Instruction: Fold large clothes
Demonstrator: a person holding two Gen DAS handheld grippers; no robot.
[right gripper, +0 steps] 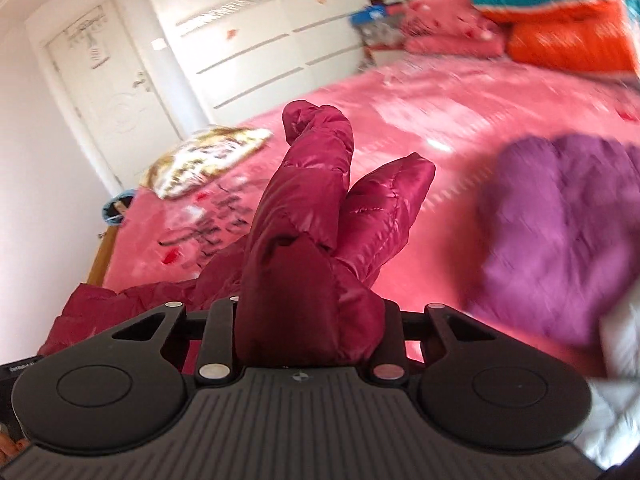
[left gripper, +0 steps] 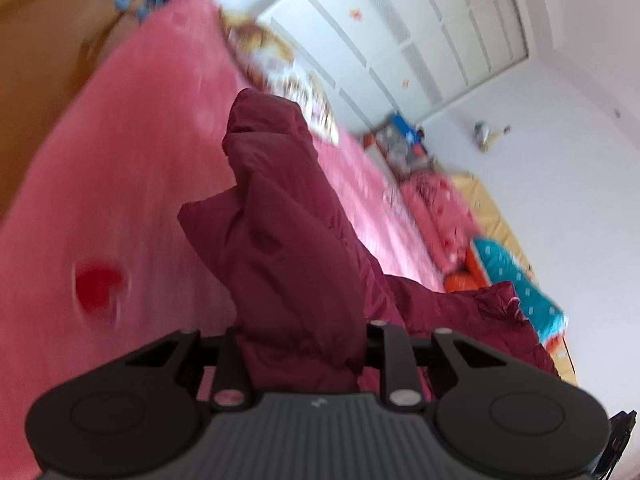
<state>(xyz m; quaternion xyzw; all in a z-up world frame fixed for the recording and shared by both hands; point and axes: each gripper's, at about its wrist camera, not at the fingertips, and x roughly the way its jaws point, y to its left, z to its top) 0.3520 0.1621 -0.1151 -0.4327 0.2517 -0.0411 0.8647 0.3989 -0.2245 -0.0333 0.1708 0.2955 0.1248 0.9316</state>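
Observation:
A dark red puffer jacket (left gripper: 280,220) lies bunched on the pink bedspread (left gripper: 120,160) and stretches away from me. My left gripper (left gripper: 306,344) is shut on a thick fold of it, and the fabric fills the gap between the black fingers (left gripper: 230,360). In the right wrist view the same jacket (right gripper: 304,200) rises in two padded lobes. My right gripper (right gripper: 308,320) is shut on another fold of it, held above the bedspread (right gripper: 460,140). The padding hides the pads of both grippers.
A purple padded garment (right gripper: 560,232) lies on the bed to the right, with something white (right gripper: 616,400) beneath it. A gold-patterned pillow (right gripper: 208,160) sits at the far bed edge. Pink, orange and teal pillows (left gripper: 516,280) are stacked by the wall. White wardrobe doors (right gripper: 260,40) stand behind.

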